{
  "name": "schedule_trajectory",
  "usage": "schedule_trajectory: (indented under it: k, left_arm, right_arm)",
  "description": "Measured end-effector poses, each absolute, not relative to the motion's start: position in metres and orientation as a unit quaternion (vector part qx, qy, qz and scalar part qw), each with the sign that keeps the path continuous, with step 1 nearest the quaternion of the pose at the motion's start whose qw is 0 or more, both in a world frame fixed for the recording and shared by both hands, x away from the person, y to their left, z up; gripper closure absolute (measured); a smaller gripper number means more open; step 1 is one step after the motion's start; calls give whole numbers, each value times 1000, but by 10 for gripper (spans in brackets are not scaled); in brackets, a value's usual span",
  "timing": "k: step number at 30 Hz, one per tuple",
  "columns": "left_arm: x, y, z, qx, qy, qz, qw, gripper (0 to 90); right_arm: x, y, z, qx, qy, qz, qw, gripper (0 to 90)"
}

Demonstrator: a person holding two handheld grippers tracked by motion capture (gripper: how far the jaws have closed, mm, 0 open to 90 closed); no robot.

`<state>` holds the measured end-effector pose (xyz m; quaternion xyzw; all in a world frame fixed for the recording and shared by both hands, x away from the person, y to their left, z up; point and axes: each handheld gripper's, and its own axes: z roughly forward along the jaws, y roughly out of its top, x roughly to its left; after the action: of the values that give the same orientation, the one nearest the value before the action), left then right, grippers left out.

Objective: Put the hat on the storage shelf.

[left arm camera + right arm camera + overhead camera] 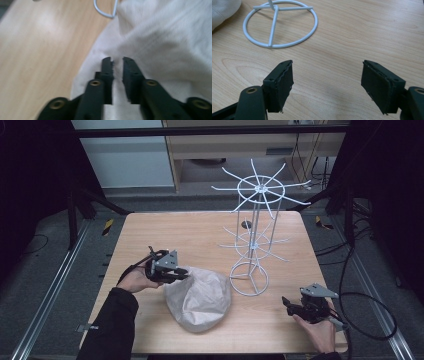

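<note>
My left tongs (184, 276) are nearly together, pinching a fold of the cloth (199, 299), which lies bunched on the table (200, 232) at about seven o'clock from the wire rack (254, 227). My right tongs (286, 303) hang wide apart over bare wood at the rack's four o'clock, holding nothing.

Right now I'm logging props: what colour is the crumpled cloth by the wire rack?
Off-white crumpled cloth, plain; clearest in the high view.

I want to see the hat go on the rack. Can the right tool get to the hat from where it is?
Probably yes. The right tool is open over bare table, and nothing lies between it and the hat; the rack base stands off to the side.
</note>
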<state>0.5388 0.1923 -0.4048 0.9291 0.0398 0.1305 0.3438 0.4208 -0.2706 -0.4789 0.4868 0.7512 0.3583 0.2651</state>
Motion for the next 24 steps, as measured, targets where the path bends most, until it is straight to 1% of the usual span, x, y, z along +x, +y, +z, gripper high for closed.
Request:
schedule_trajectory:
  k: [1,2,4,5,6,7,8,9,11,12,17,18,19,21,24]
  left_arm:
    - [539,192,-405,929,40,131,344,697]
    - [539,193,-399,927,40,135,347,697]
    - [538,192,-390,919,39,128,370,559]
    - [538,192,-390,919,39,128,370,522]
    - [536,190,-385,919,28,116,376,522]
    - [535,188,-383,920,16,111,376,470]
    - [533,185,-382,921,5,115,373,446]
    - [532,180,-381,928,-6,107,358,412]
    - [532,177,-382,931,-15,107,349,383]
    - [532,171,-385,935,-26,99,339,363]
    - [532,162,-392,937,-41,90,334,352]
    - [531,160,-393,937,-47,86,337,341]
    - [530,157,-394,940,-58,83,326,328]
    - [530,155,-397,941,-61,80,324,310]
    - [531,150,-408,951,-63,75,292,300]
  right_arm:
    - [421,-271,-479,487,751,358,265,257]
    - [421,-271,-479,487,751,359,265,256]
    - [421,-271,-479,488,750,359,263,256]
    - [421,-271,-479,488,750,359,263,256]
    - [421,-271,-479,486,751,359,265,255]
    - [421,-271,-479,486,751,359,265,255]
    - [421,-271,-479,485,752,359,265,253]
    - [421,-271,-479,485,753,358,263,251]
    - [421,-271,-479,485,753,359,262,251]
    - [421,-271,-479,484,753,359,263,250]
    - [421,-271,-478,484,753,360,264,249]
    - [421,-272,-478,484,753,360,264,246]
    - [421,-272,-479,483,753,360,264,245]
    - [421,-271,-479,485,753,359,264,244]
    - [421,-271,-478,485,752,361,262,243]
